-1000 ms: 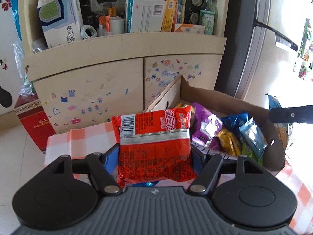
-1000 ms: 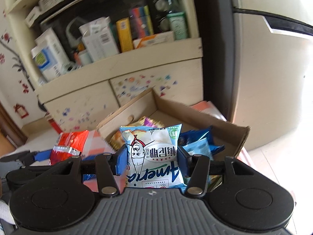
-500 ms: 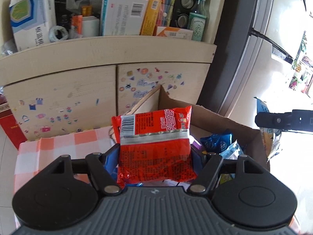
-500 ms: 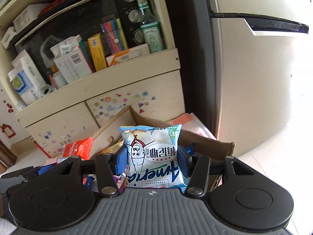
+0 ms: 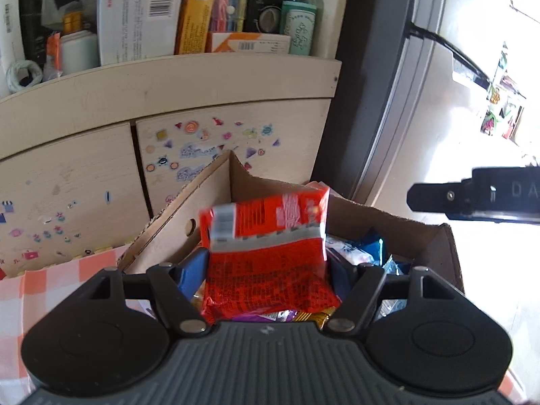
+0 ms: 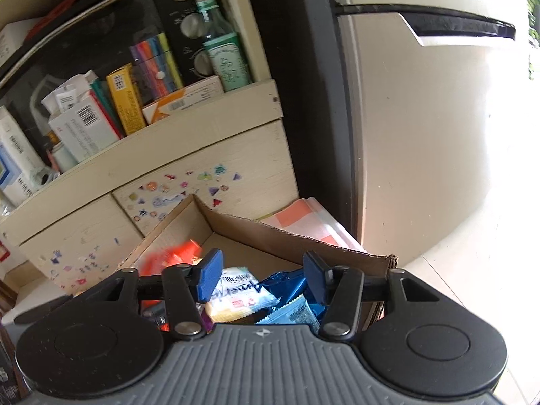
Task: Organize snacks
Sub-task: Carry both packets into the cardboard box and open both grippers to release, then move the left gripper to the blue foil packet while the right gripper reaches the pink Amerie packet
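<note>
1. Now the right tongs (image 6: 261,278) have just been opening and stand empty; the white packet (image 6: 238,295) lies in the cardboard box (image 6: 303,239).
2. Left tongs (image 5: 266,270), also just opening, release the blurred red packet (image 5: 270,253) above the box.

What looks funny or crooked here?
The red snack packet looks odd: tilted and blurred between the jaws of the left tool, which have just been opening, above the cardboard box. It seems to be dropping in.

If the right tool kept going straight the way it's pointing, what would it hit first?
Probably the white snack bag lying in the cardboard box, just ahead between the open right tool fingers; depth is unclear.
</note>
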The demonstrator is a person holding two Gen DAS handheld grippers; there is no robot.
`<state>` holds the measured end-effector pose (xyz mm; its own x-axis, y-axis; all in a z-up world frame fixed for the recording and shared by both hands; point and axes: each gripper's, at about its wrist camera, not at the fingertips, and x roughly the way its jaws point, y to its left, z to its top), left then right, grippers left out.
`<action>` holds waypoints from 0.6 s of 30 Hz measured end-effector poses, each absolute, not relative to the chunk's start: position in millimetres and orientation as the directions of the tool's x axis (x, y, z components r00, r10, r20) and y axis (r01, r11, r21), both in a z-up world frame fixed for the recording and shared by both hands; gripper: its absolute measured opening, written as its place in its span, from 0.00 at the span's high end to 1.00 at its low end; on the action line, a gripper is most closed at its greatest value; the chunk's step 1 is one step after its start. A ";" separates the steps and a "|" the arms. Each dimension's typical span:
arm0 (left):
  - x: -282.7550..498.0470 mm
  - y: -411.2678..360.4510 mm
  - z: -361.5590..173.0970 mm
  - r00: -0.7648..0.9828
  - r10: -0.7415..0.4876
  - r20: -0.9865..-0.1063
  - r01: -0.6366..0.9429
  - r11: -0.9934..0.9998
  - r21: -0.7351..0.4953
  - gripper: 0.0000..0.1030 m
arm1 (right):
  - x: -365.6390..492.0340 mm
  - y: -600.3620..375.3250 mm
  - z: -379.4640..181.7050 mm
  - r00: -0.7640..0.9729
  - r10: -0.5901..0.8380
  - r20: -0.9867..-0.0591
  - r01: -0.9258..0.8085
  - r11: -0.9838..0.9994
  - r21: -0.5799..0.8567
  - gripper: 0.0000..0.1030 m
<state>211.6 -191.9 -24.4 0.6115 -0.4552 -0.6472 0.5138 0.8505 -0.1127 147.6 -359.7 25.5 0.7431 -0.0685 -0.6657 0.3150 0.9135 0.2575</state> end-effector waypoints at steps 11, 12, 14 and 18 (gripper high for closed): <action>208.2 -166.8 -5.5 0.633 -0.428 -0.644 0.473 0.873 -0.116 0.13 | 144.2 -354.3 27.5 0.744 -0.034 -0.668 0.286 0.919 0.272 0.26; 208.2 -159.8 -2.1 0.640 -0.421 -0.643 0.463 0.879 -0.115 0.12 | 144.1 -352.3 28.0 0.744 -0.032 -0.667 0.278 0.923 0.266 0.25; 208.4 -146.4 3.0 0.649 -0.406 -0.644 0.442 0.890 -0.115 0.12 | 143.4 -348.5 28.6 0.745 -0.021 -0.667 0.263 0.928 0.264 0.24; 209.1 -121.0 8.2 0.660 -0.388 -0.643 0.405 0.905 -0.130 0.11 | 143.8 -336.8 29.7 0.748 0.027 -0.663 0.208 0.939 0.273 0.22</action>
